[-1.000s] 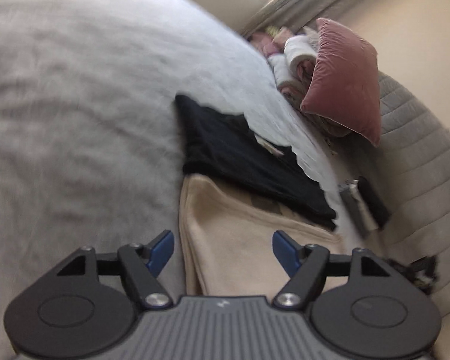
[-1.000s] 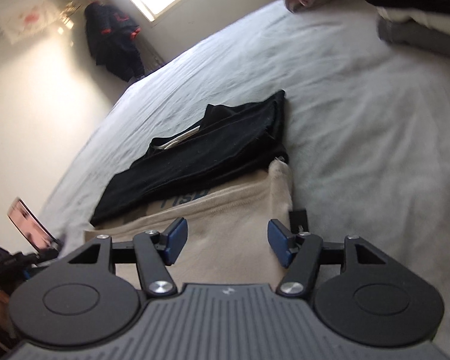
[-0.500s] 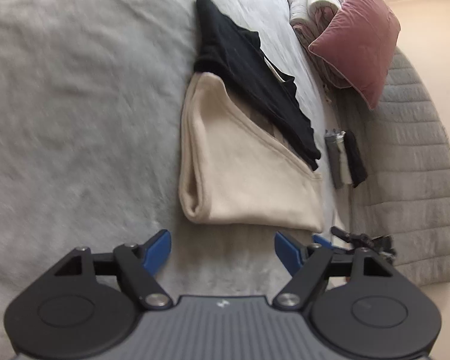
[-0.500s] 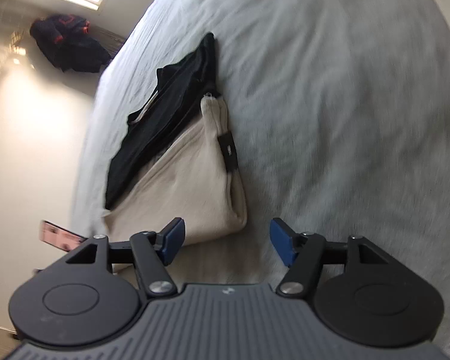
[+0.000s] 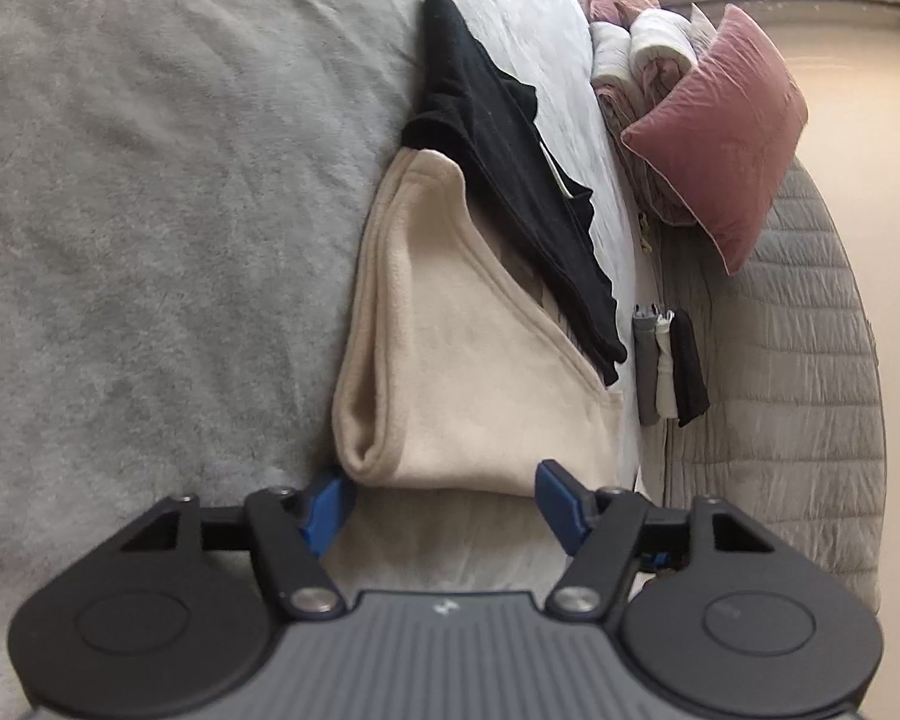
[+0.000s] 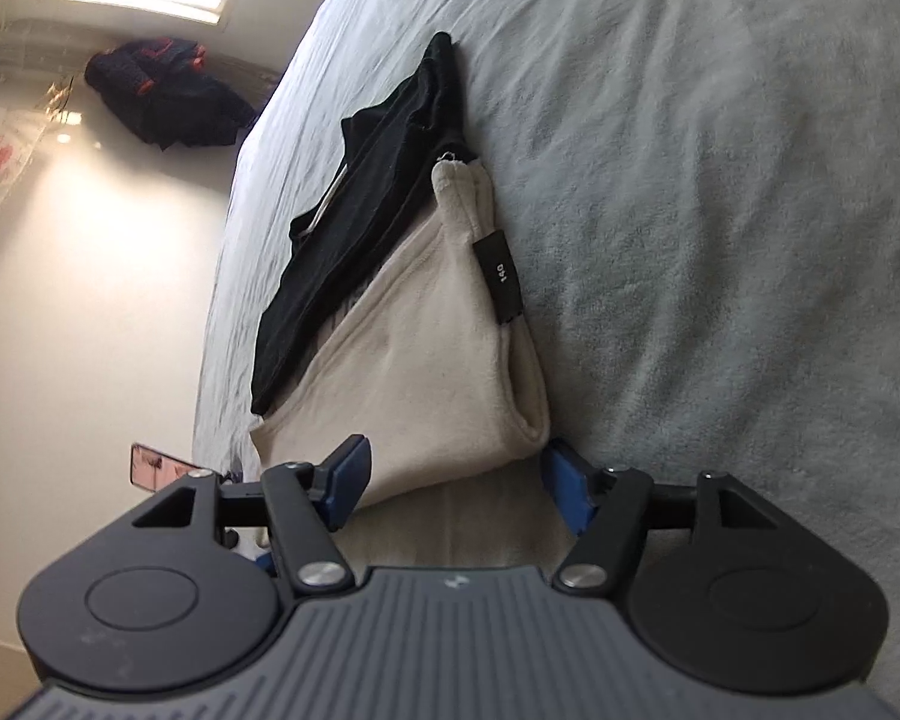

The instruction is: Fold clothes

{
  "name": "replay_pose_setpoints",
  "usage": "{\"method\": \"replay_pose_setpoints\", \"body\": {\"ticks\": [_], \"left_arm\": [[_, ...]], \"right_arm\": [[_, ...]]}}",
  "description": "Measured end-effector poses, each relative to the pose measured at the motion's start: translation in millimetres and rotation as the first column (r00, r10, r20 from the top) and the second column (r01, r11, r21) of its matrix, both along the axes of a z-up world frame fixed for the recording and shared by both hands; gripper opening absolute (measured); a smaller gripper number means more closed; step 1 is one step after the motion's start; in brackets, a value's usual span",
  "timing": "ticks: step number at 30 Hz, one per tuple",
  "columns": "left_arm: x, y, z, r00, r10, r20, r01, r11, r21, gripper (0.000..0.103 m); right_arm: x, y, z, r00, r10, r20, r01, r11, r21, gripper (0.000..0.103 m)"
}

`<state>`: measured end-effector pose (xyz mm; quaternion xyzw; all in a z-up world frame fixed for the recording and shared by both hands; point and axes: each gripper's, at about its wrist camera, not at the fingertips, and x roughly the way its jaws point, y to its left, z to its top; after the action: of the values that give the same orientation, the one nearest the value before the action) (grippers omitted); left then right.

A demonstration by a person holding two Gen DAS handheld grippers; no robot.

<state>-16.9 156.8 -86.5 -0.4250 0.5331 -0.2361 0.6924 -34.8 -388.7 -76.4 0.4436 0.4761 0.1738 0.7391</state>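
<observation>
Both grippers, left (image 5: pixel 444 501) and right (image 6: pixel 456 483), sit low at the near edge of a folded beige garment (image 5: pixel 468 360) on the grey bed (image 5: pixel 150 210); the left jaws have just been closing yet stand apart, the cloth seemingly between them but ungripped. Right jaws also stand apart astride a corner, and a black garment (image 6: pixel 360 192) overlaps the far end

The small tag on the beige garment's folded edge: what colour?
Black tag with pale print, clearest in the right wrist view.
</observation>
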Motion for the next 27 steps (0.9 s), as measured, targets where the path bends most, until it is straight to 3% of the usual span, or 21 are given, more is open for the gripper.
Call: {"method": "replay_pose_setpoints", "body": {"ticks": [14, 24, 27], "left_arm": [[2, 2, -9, 0.999, 0.032, -0.033, -0.032, 0.999, 0.006, 0.026], [8, -3, -12, 1.000, 0.006, -0.007, -0.006, 1.000, -0.002, 0.026], [9, -8, -12, 1.000, -0.030, -0.003, 0.030, 1.000, 0.009, 0.017]], "right_arm": [[-2, -3, -5, 0.999, -0.043, -0.016, 0.043, 0.999, 0.013, 0.035], [1, -5, -4, 1.000, -0.023, -0.016, 0.023, 0.999, 0.039, 0.038], [0, -2, -4, 1.000, -0.021, -0.009, 0.021, 0.999, 0.039, 0.038]]}}
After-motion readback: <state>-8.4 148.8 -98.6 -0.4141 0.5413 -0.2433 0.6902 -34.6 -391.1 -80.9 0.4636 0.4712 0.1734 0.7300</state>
